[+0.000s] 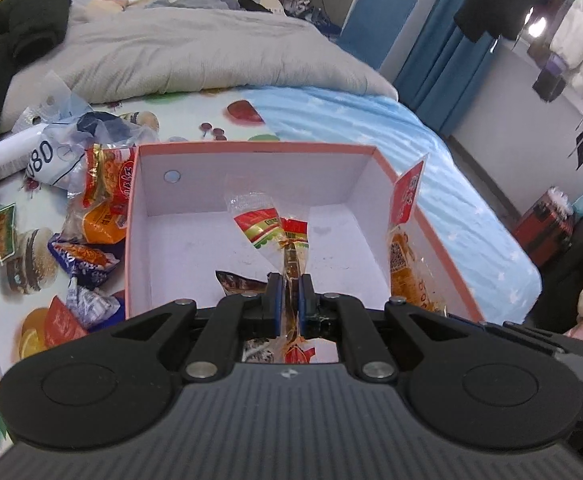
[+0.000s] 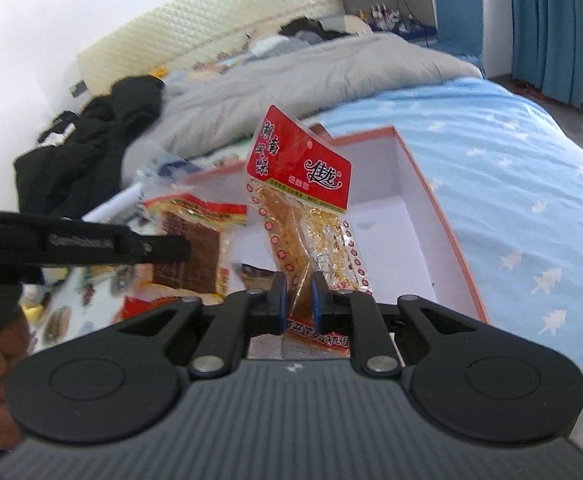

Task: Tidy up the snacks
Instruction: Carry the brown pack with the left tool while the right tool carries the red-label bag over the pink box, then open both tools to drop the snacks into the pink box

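An open box with an orange rim and white inside stands on the bed; it also shows in the right wrist view. My left gripper is shut on a clear snack packet with a red and green label, held over the box's inside. My right gripper is shut on a red-topped packet of yellow strips, upright above the box's near right edge; that packet shows in the left wrist view. The left gripper and its brown packet show at the left of the right wrist view.
Several loose snack packets and a crumpled plastic bag lie on the printed sheet left of the box. A grey duvet and black clothes lie behind. The blue-striped sheet runs to the bed's right edge.
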